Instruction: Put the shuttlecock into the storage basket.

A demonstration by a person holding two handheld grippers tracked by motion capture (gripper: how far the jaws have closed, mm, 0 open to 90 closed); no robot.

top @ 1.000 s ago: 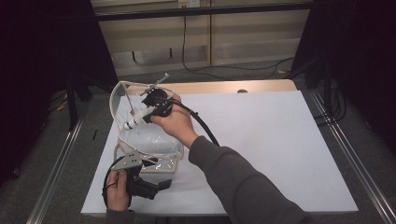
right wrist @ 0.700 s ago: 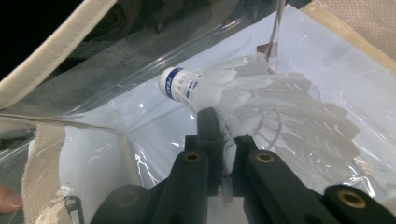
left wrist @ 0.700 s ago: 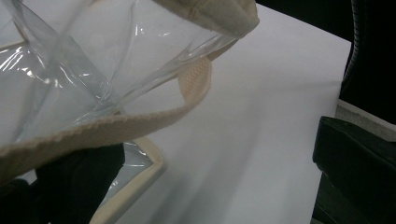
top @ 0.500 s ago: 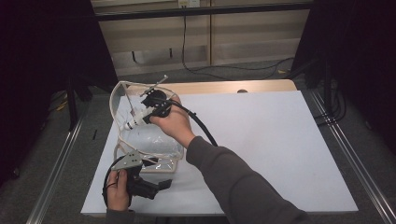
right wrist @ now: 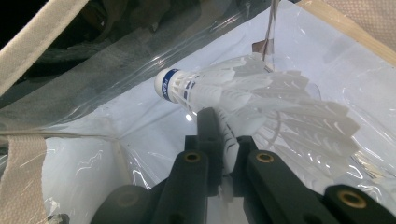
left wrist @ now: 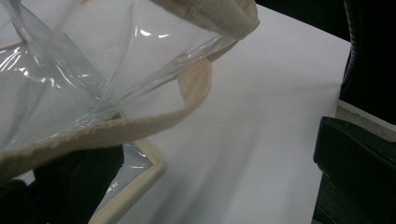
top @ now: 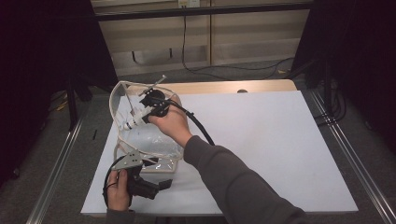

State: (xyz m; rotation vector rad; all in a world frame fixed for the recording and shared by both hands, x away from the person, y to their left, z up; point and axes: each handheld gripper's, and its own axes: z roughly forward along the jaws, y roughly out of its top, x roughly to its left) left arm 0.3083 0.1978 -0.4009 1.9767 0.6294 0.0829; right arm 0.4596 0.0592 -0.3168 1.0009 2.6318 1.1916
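A clear plastic bag point(top: 150, 145) with beige trim and straps stands open at the table's left. My right gripper point(top: 142, 115) reaches into its mouth, shut on the feathers of a white shuttlecock point(top: 131, 122). In the right gripper view the jaws point(right wrist: 219, 128) pinch the shuttlecock point(right wrist: 252, 93) by its skirt, its blue-banded cork pointing away inside the bag point(right wrist: 88, 158). My left gripper point(top: 161, 183) lies low at the bag's near corner. In the left gripper view its jaws stand wide apart with bare table between them, and a beige strap point(left wrist: 196, 84) of the bag point(left wrist: 70, 70) drapes over the left one.
The white table top point(top: 266, 140) stretches to the right of the bag. A black cable point(top: 198, 126) trails from the right gripper across it. Metal rails point(top: 345, 149) run along both sides of the table, with dark floor beyond.
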